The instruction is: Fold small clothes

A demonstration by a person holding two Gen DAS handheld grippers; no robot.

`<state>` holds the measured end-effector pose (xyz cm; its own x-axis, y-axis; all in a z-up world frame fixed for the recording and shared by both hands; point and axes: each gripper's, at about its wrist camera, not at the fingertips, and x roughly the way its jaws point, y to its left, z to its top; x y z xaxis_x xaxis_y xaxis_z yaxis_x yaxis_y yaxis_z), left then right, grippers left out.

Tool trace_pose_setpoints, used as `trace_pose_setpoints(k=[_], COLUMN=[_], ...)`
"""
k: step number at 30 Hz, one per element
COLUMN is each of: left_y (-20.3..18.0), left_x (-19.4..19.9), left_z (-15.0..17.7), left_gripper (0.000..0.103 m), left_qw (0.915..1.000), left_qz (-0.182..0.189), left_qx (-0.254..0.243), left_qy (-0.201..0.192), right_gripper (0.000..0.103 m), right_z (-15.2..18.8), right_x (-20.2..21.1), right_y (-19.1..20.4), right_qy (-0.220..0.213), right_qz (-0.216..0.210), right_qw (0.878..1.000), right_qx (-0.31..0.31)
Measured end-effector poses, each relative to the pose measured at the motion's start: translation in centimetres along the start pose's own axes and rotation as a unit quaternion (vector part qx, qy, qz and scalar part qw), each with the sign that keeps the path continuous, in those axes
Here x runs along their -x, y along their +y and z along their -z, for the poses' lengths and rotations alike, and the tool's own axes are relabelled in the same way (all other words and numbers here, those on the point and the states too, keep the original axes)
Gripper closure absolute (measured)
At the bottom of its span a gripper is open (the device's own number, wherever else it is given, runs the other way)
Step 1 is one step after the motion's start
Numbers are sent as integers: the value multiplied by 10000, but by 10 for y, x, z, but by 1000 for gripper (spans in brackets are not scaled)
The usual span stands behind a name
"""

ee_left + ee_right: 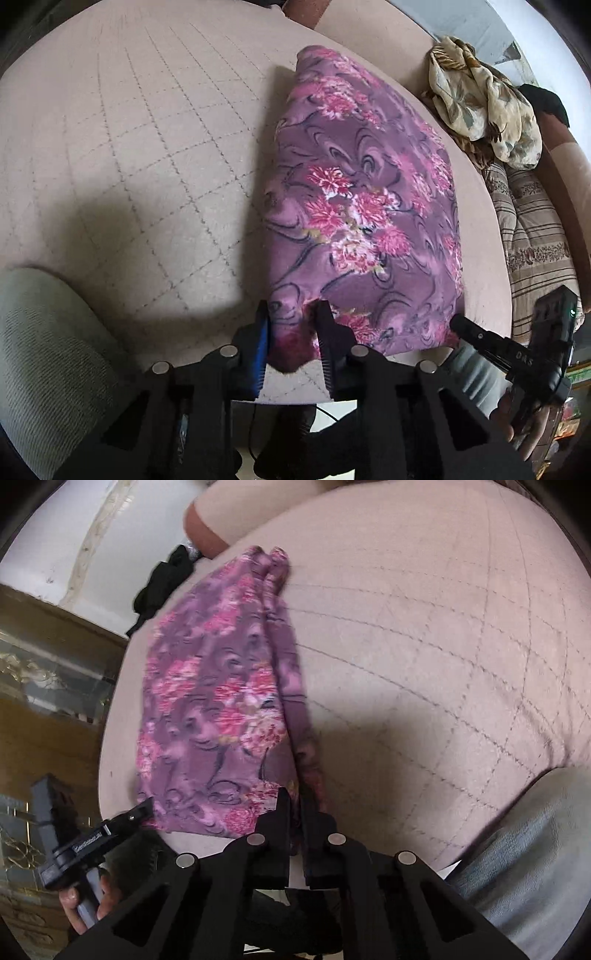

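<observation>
Both the left gripper (291, 317) and right gripper (295, 805) pinch the purple floral fleece garment (365, 206) at its 6 o'clock hem (on the quilted bed (129, 147)). It looks soft, light and floppy, best held by corners.

A folded garment (365, 206) lies on a quilted bed (147, 147), toward one edge of the mattress. One claw (291, 314) closes on the garment's near corner in the left wrist view; the other claw (295, 805) grips the near end of its folded edge in the right wrist view. Beyond that bed edge, a crumpled cloth (484, 99) sits atop a striped bundle (532, 236), with a dark item (162, 583) behind. A cabinet (44, 686) stands beside the bed.
</observation>
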<state>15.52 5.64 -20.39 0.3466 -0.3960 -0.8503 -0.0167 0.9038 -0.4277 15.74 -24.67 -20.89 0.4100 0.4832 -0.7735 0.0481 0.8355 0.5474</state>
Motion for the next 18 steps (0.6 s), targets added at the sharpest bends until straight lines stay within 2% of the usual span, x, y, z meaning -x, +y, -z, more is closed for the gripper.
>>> trace_pose_setpoints(k=[2, 3, 4, 5, 6, 8, 9, 10, 11, 12, 16, 17, 18], left_y=[-4, -3, -1, 1, 2, 4, 5, 7, 9, 10, 17, 17, 16], left_x=[5, 5, 6, 7, 9, 14, 15, 17, 17, 17, 0, -3, -2], left_z=[4, 7, 8, 7, 6, 3, 1, -1, -2, -5, -10, -10, -10], left_gripper=[70, 58, 52, 51, 50, 42, 38, 37, 37, 37, 37, 38, 48], left_qw=[9997, 9995, 9996, 9999, 10000, 9998, 9997, 9995, 9993, 9993, 9991, 9989, 9987], left_qz=[-117, -166, -179, -109, -8, 10, -64, -108, -88, -51, 198, 211, 197], left_qx=[-214, -243, -185, -99, -56, -26, 0, 33, 75, 102, 275, 315, 306], left_qy=[-72, -67, -69, -74, -80, -175, -254, -311, -357, -367, -251, -260, -370], right_gripper=[98, 98, 98, 97, 95, 91, 74, 45, 33, 26, 28, 33, 52], right_z=[2, 1, -1, -2, -3, -2, 0, 1, 1, 0, -5, -5, -4], right_x=[7, 4, -4, -12, -13, -1, 8, 14, 17, 18, -1, -10, -15], right_y=[18, 21, 20, 17, 15, 21, 25, 28, 28, 28, 14, 10, 9], right_qy=[-124, -79, 29, 178, 237, 53, -68, -159, -210, -253, 80, 214, 314], right_qz=[296, 390, 509, 596, 555, 313, 173, 136, 193, 262, 284, 301, 278], right_qw=[9988, 9983, 9976, 9971, 9975, 9986, 9984, 9980, 9979, 9978, 9992, 9991, 9990], right_qx=[360, 431, 470, 436, 371, 432, 542, 592, 588, 559, 272, 204, 174])
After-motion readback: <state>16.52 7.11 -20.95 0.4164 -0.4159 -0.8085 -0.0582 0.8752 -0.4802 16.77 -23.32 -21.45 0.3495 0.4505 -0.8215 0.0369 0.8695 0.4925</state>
